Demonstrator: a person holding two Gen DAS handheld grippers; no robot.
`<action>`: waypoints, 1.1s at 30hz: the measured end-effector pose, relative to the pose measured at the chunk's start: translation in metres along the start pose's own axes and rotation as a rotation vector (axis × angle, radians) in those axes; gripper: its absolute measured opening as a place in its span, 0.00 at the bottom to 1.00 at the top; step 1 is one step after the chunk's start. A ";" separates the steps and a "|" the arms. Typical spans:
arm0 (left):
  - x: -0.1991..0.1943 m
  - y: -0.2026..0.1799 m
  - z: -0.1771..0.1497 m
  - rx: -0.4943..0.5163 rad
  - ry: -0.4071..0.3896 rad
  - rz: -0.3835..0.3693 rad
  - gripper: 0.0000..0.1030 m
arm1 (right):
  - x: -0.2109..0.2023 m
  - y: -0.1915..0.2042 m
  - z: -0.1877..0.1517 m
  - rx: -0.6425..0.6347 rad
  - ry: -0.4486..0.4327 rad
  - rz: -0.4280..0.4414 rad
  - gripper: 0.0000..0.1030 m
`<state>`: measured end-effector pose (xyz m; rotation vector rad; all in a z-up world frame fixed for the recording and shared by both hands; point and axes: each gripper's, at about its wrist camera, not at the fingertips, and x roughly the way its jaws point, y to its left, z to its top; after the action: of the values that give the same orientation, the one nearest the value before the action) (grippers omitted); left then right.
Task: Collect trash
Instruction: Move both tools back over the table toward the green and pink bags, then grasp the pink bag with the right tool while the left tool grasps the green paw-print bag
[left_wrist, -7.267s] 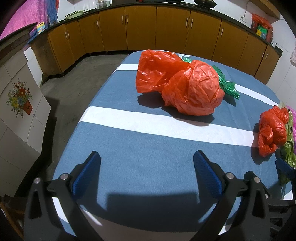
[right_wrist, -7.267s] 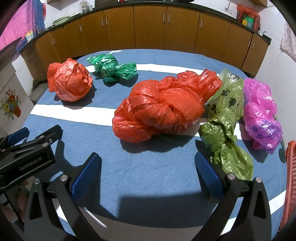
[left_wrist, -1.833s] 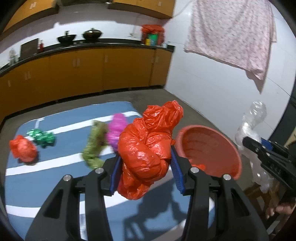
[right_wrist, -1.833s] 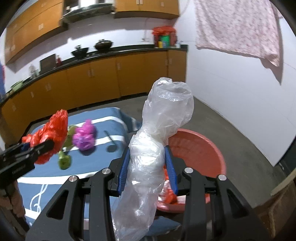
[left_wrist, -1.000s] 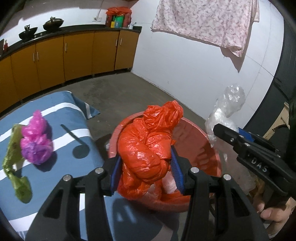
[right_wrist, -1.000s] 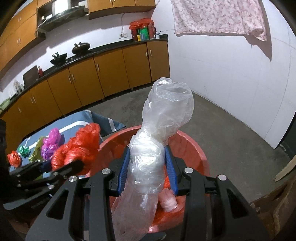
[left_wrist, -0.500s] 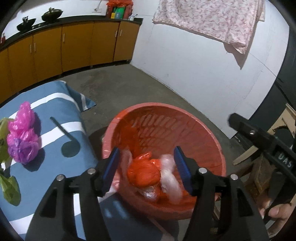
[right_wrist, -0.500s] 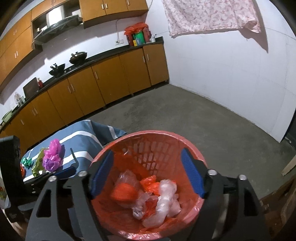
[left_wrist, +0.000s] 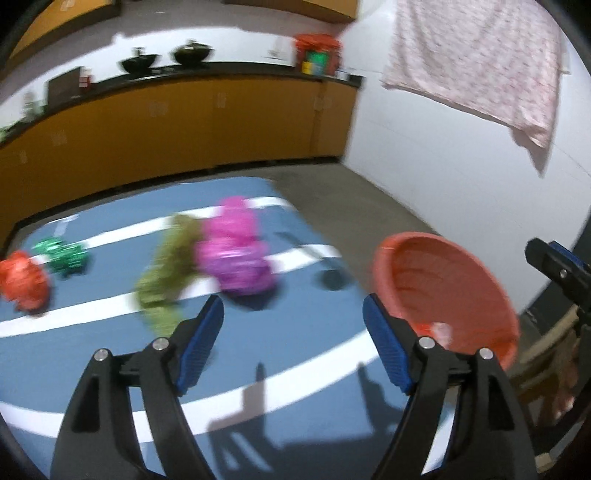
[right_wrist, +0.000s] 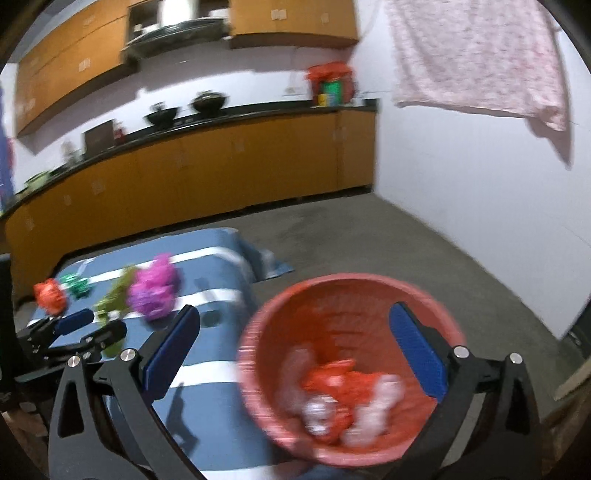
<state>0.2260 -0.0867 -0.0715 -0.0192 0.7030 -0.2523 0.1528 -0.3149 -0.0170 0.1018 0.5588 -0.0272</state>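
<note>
Showing crumpled red and clear bags (right_wrist: 343, 398) inside round red plastic basket (right_wrist: 258, 354) from right wrist only; left tongs (left_wrist: 293, 339) and right tongs (right_wrist: 295, 350) spread wide, empty.

Black tool (left_wrist: 293, 341) arms, blue ribbed pads (left_wrist: 384, 350), silver screws.

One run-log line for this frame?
left gripper: open, empty | right gripper: open, empty | red basket: holds bags | table: pink, green, olive, red bags left
</note>
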 end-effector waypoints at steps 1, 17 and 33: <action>-0.005 0.012 -0.002 -0.011 -0.008 0.032 0.74 | 0.005 0.015 0.000 -0.007 0.011 0.033 0.98; -0.059 0.187 -0.034 -0.234 -0.037 0.344 0.74 | 0.118 0.162 0.004 -0.151 0.183 0.101 0.80; -0.021 0.177 -0.014 -0.241 -0.022 0.229 0.74 | 0.162 0.183 -0.002 -0.327 0.300 0.129 0.43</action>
<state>0.2409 0.0912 -0.0869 -0.1700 0.7040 0.0532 0.2986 -0.1324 -0.0881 -0.1803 0.8477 0.2078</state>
